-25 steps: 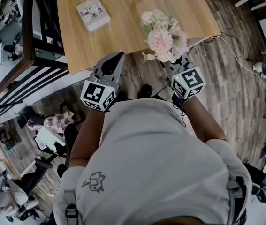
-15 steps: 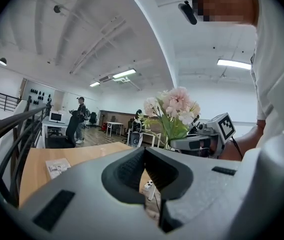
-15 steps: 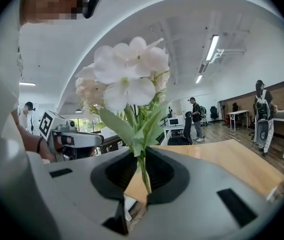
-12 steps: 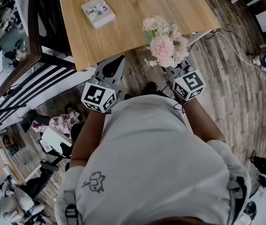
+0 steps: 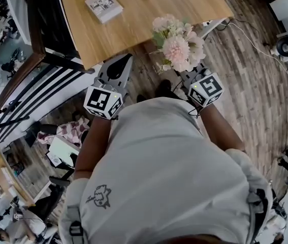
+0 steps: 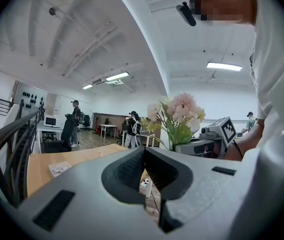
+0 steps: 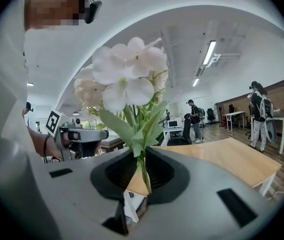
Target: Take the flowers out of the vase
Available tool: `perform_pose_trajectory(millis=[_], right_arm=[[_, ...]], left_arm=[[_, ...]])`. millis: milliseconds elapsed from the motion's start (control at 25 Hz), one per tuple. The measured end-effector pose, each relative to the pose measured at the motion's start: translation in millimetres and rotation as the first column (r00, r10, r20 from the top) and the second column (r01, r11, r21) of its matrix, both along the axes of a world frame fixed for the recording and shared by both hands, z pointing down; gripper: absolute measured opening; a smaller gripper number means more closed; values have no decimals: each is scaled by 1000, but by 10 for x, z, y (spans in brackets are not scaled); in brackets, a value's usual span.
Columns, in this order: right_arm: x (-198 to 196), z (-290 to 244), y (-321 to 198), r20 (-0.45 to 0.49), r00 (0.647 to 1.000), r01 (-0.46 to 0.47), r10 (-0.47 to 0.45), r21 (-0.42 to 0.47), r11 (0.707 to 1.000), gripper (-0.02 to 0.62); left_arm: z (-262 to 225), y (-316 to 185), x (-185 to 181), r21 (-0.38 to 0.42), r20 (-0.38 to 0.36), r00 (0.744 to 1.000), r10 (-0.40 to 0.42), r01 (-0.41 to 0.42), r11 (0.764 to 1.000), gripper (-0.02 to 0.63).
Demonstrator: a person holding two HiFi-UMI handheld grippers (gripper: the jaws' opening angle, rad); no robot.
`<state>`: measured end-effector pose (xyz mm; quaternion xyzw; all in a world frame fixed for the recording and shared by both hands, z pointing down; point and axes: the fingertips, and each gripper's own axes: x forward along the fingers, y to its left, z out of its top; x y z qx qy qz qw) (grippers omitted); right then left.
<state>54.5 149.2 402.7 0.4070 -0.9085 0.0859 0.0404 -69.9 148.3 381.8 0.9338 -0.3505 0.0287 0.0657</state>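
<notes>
Flowers [image 5: 177,40], a bunch of pale pink and white blooms on green stems, were out of the vase and held in the air by the right hand-held gripper [image 5: 183,71]. In the right gripper view its two jaws were closed on the thin green stem, which rose upright from between the pads, with leaves and white petals spreading just above. From the head view the blooms showed over the near edge of the surface [image 5: 133,32], toward its near right corner, while the stems and the gripper lay over the plank floor [image 5: 245,90] in front of that edge.

The left hand-held gripper [image 5: 128,59] was beside it, apart from the bunch and off the same near edge, toward the near left corner. In the left gripper view its jaws met at the tips with nothing between them; only floor showed through the narrow slit below.

Both grippers pointed roughly level, away from the person's grey shirt [image 5: 164,177], and each marker cube sat close to the body.

A booklet [image 5: 103,5] lay flat on the wooden surface near its far left corner, well apart from the bunch. A dark railing [image 5: 34,80] ran past the surface's left edge, and a white cable [image 5: 250,42] trailed across the floor beyond the right corner.
</notes>
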Motion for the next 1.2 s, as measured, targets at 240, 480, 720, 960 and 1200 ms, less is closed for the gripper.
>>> perform_pose_trajectory(millis=[240, 480, 720, 960, 1200], right_arm=[[-60, -73, 294, 4, 1000, 5, -5, 12, 1000, 55], [-176, -102, 542, 9, 1000, -4, 4, 25, 1000, 55], [-182, -127, 664, -5, 1000, -2, 2, 40, 999, 54], [-129, -120, 685, 1, 1000, -15, 15, 41, 999, 54], [-111, -129, 654, 11, 1000, -28, 27, 33, 999, 54]], left_arm=[[-20, 197, -52, 3, -1, 1000, 19, -19, 1000, 5], [-25, 370, -193, 7, -11, 1000, 27, -27, 1000, 5], [-14, 451, -188, 8, -10, 999, 43, -43, 999, 5], [-8, 468, -125, 4, -15, 998, 54, -54, 999, 5], [-53, 478, -70, 13, -15, 997, 70, -70, 997, 5]])
